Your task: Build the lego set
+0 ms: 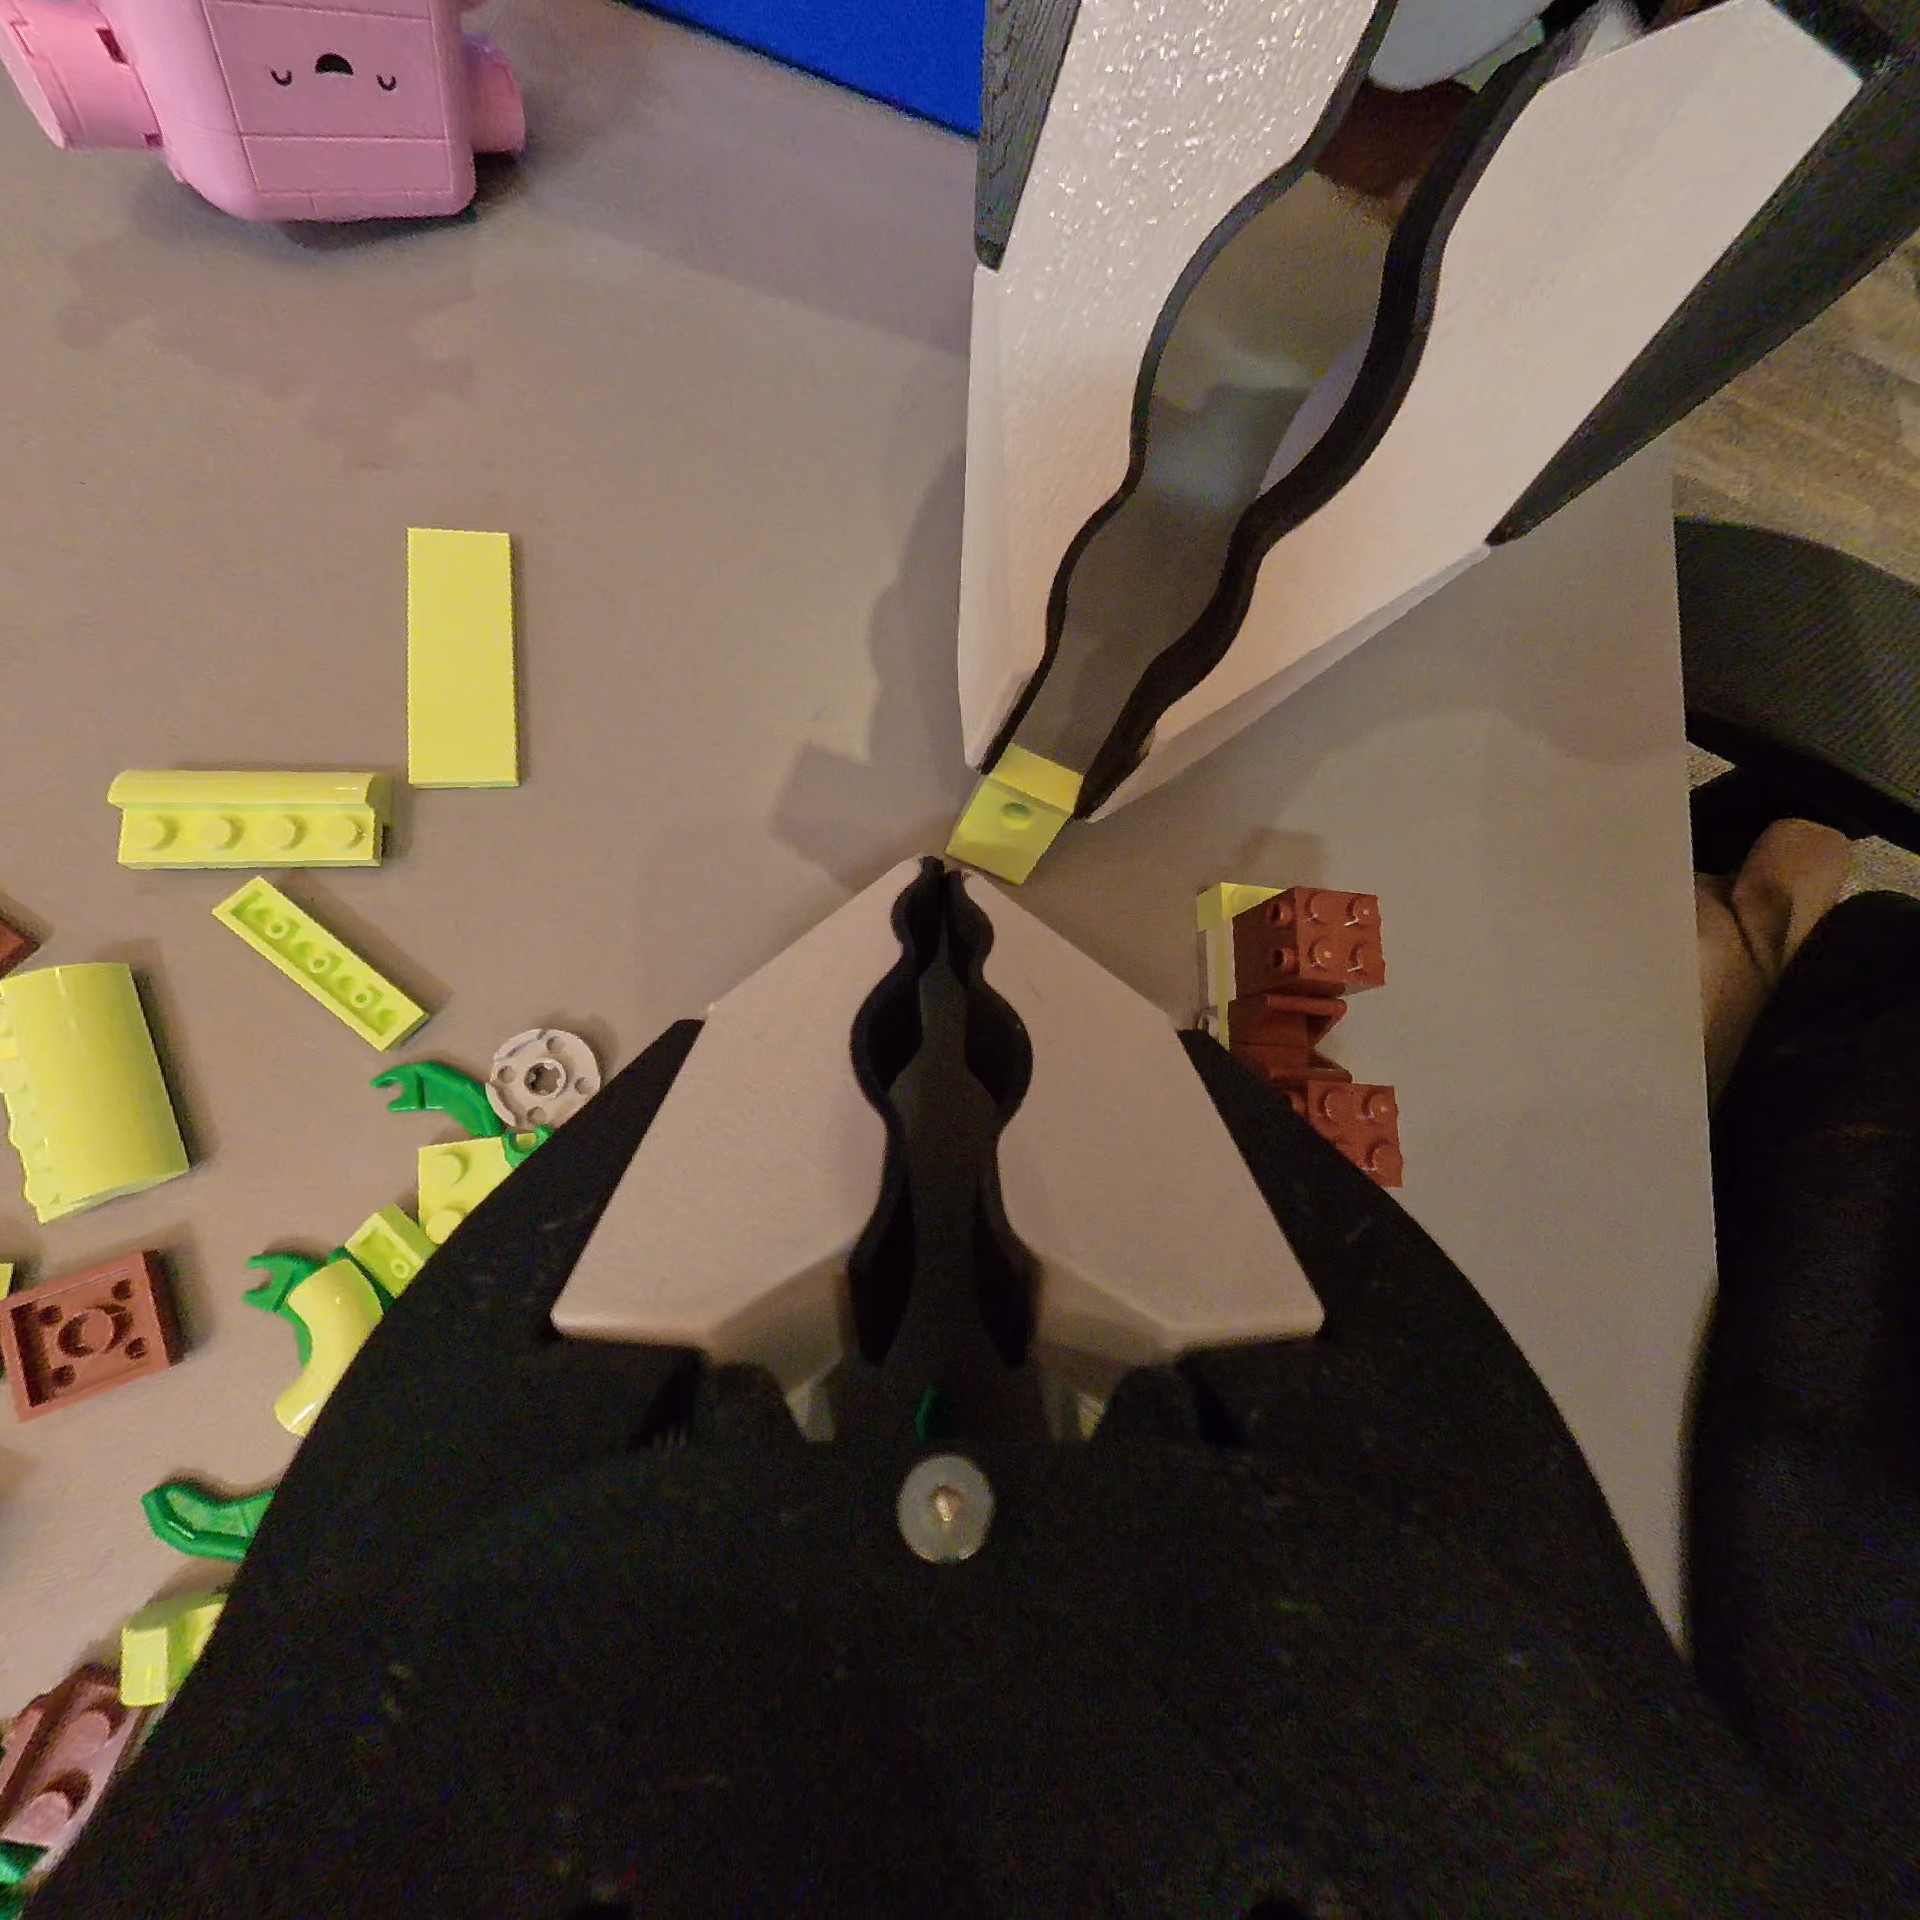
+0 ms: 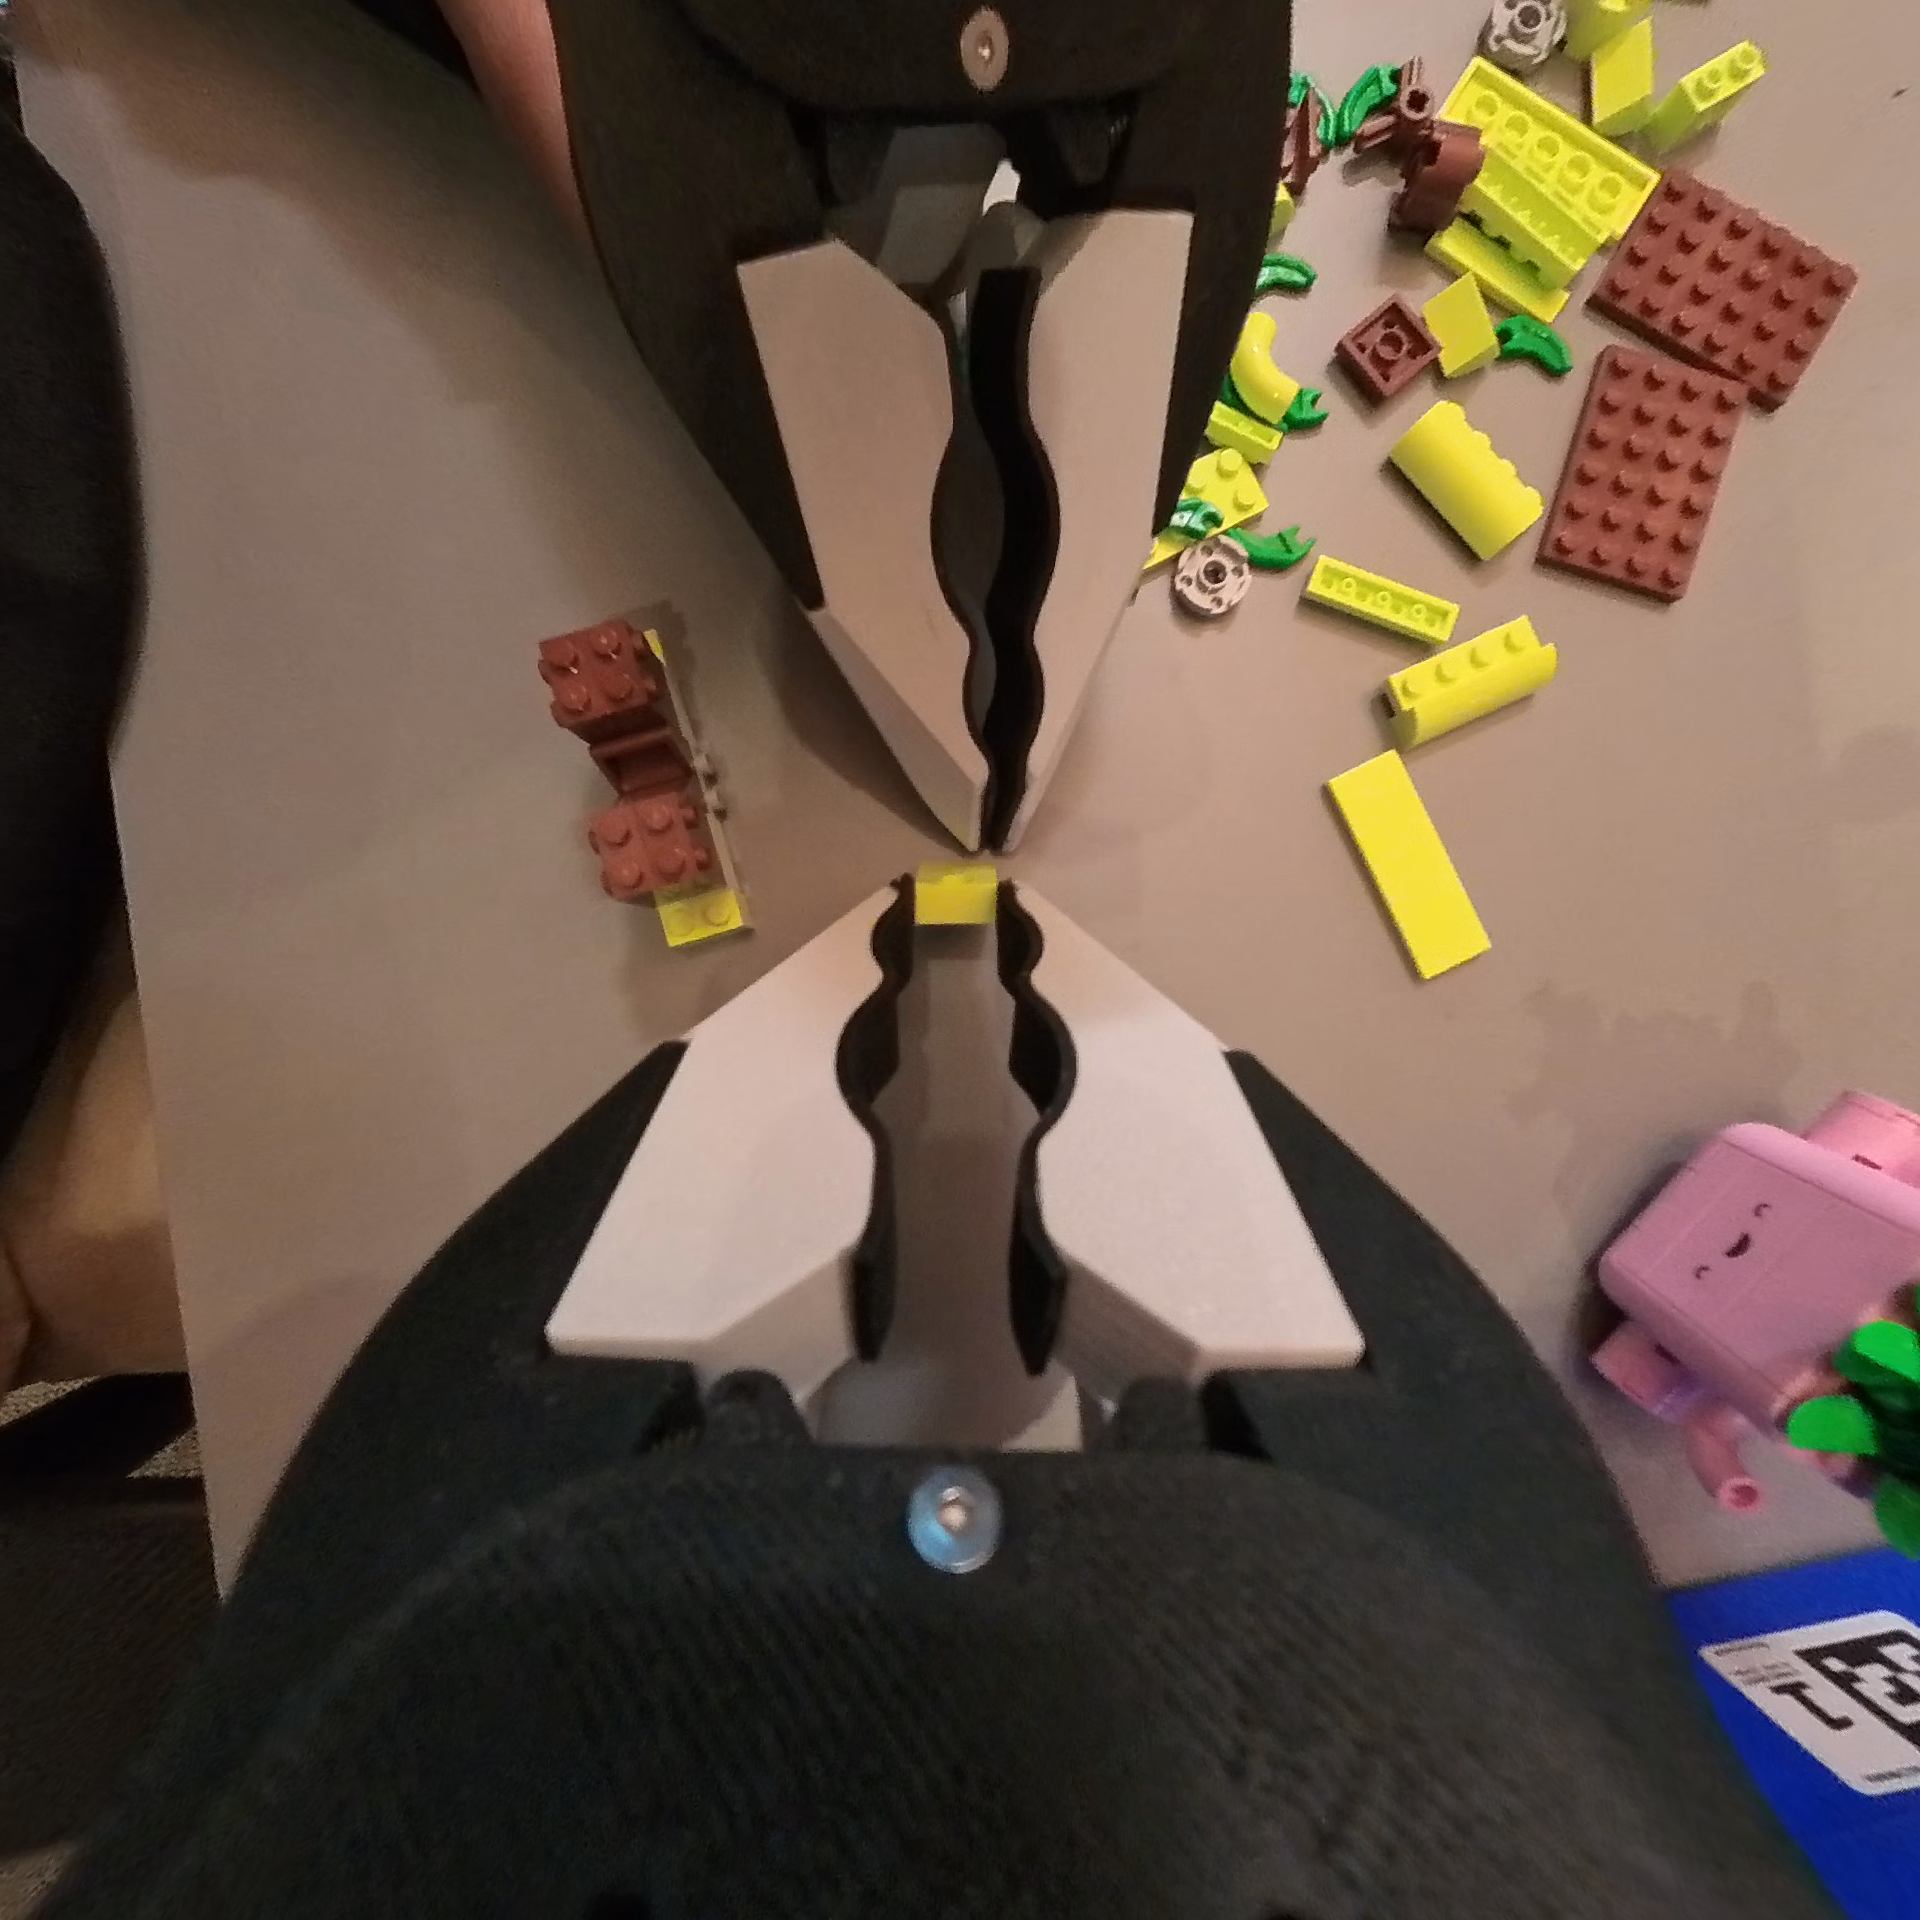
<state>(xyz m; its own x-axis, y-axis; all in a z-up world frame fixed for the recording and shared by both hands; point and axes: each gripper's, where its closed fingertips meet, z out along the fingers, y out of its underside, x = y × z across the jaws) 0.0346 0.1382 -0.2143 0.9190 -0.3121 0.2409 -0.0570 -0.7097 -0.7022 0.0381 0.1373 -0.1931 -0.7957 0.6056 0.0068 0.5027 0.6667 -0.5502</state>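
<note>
Right gripper pinches lime brick; brown assembly beside.

The place looked like a home or a small office work corner rather than a lab or workshop. A plain grey table carried loose toy bricks and a finished pink block figure, with a blue card bearing a printed marker at one corner. Past the table's edge stood a black mesh chair on what seemed to be grey carpet, all under warm, dim indoor light.
</note>
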